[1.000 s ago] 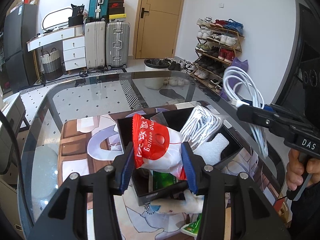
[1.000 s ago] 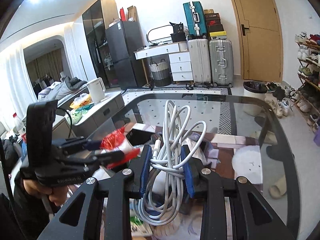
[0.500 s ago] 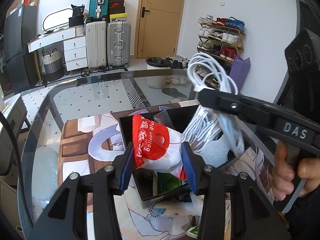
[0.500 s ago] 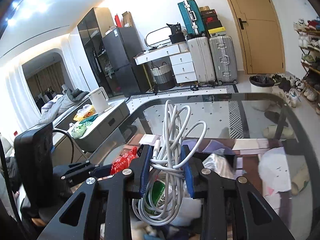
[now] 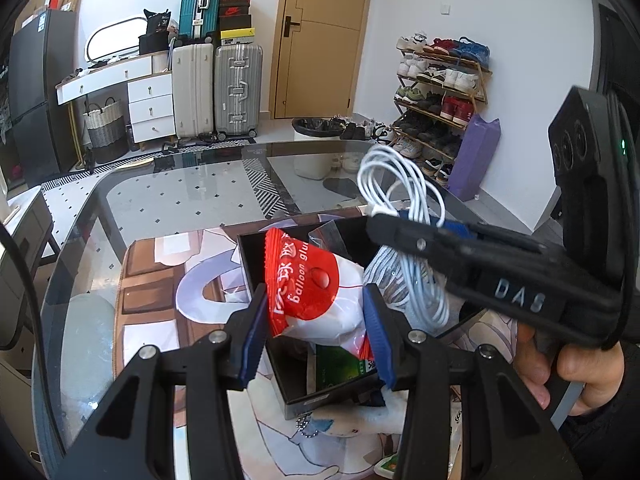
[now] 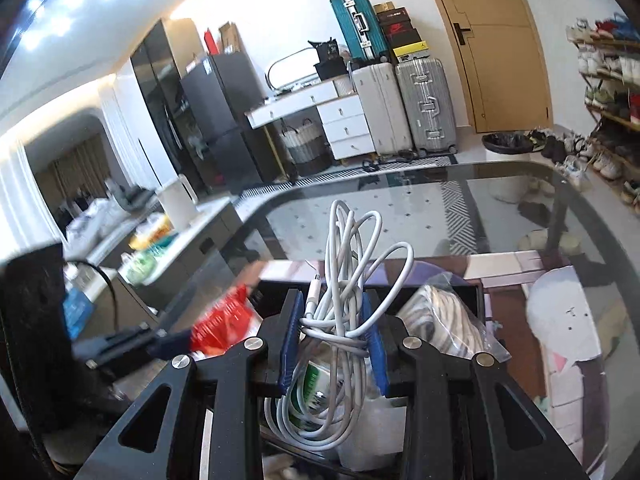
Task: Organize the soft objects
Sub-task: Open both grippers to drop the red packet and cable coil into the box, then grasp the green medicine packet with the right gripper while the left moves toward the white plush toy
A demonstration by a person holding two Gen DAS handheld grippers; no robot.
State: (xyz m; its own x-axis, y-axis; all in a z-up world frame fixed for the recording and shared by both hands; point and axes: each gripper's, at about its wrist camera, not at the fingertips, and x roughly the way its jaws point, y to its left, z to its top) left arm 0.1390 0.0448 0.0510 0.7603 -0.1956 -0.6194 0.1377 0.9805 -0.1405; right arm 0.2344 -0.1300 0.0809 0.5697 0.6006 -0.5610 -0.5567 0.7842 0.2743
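Our left claw point(image 5: 316, 330), low in the frame's centre, pinches a red-and-white packet point(image 5: 314, 296); our right claw point(image 6: 334, 344) squeezes a bundle of white cable point(image 6: 344, 316). Both hang above the black box point(image 5: 276, 356) at mid-frame, the two claws near each other. We judge the risk is a clash over that one opening, or loose cable loops draping over the box wall when let go. A slack bag point(image 6: 448, 320) already in the box could get snagged. Beyond lies the glass table point(image 5: 168, 200).
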